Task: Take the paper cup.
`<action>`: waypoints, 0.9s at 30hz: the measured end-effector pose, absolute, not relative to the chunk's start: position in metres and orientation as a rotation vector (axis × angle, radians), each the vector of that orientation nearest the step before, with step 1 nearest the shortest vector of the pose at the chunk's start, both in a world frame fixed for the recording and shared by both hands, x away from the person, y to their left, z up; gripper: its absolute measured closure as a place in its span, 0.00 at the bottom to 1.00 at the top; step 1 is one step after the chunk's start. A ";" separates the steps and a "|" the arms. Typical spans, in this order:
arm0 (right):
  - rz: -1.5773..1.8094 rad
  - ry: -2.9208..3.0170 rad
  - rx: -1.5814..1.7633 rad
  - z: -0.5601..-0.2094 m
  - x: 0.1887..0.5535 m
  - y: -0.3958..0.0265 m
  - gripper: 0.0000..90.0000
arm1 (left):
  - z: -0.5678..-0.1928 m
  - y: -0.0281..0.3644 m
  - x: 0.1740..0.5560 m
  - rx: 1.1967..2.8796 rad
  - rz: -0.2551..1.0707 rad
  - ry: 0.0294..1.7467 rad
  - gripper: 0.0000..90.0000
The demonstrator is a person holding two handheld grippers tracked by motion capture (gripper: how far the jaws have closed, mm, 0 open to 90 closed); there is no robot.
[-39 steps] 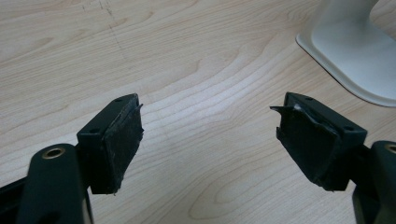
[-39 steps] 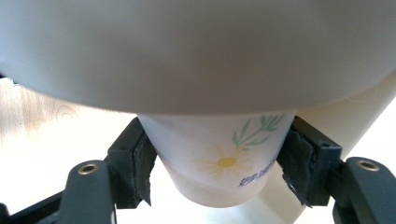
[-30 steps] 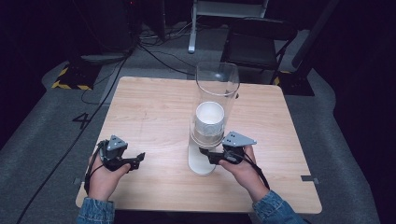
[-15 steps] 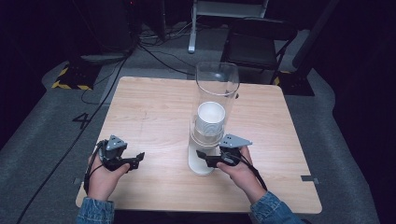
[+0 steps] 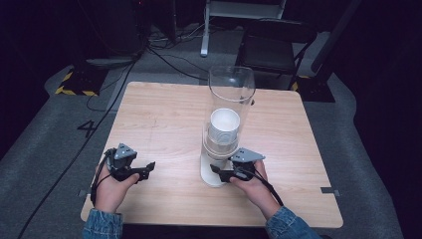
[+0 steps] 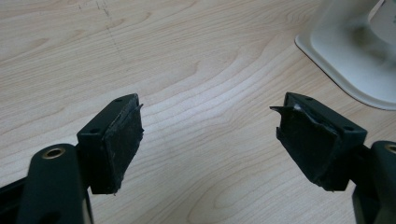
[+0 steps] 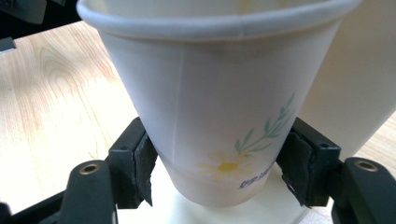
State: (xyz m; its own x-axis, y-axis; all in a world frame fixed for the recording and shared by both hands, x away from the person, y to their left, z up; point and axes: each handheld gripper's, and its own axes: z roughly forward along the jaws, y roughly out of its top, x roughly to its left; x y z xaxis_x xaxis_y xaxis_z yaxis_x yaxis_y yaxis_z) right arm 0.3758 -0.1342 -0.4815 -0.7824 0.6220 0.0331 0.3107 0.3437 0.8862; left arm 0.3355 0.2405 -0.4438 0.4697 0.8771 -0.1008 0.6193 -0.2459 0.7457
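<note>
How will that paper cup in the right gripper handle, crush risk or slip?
The paper cup is thin-walled and looks empty, so probably very light and easy to dent. The right gripper grips it low on a taper, so it may slide upward. Top-wide shape likely tips easily.

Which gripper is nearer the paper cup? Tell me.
Right. The right gripper has its jaws closed on the paper cup near its base; the left gripper rests open on the table, well off to the cup's left.

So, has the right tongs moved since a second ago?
Yes. In the high view the right tongs, shut on the paper cup, have sunk toward the dispenser's white base; the table edge stays put.
</note>
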 end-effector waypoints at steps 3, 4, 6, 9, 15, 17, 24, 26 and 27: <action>1.398 2.311 0.840 -0.486 0.375 -0.134 0.38 | -0.444 0.239 0.337 1.968 0.434 1.242 0.25; 1.395 2.313 0.843 -0.487 0.375 -0.135 0.38 | -0.444 0.239 0.337 1.971 0.436 1.240 0.25; 1.389 2.320 0.856 -0.489 0.375 -0.136 0.38 | -0.444 0.238 0.338 1.972 0.436 1.236 0.25; 1.381 2.327 0.860 -0.491 0.375 -0.136 0.38 | -0.444 0.238 0.339 1.972 0.432 1.235 0.25; 1.353 2.348 0.858 -0.496 0.372 -0.135 0.38 | -0.444 0.236 0.341 1.974 0.428 1.231 0.25; 1.355 2.351 0.854 -0.497 0.372 -0.135 0.38 | -0.444 0.236 0.342 1.974 0.428 1.226 0.25; 1.346 2.351 0.864 -0.500 0.372 -0.138 0.38 | -0.444 0.233 0.345 1.976 0.423 1.230 0.25; 1.346 2.350 0.865 -0.499 0.371 -0.139 0.38 | -0.444 0.232 0.347 1.979 0.420 1.229 0.25; 1.344 2.350 0.863 -0.499 0.371 -0.140 0.38 | -0.444 0.232 0.347 1.982 0.416 1.228 0.25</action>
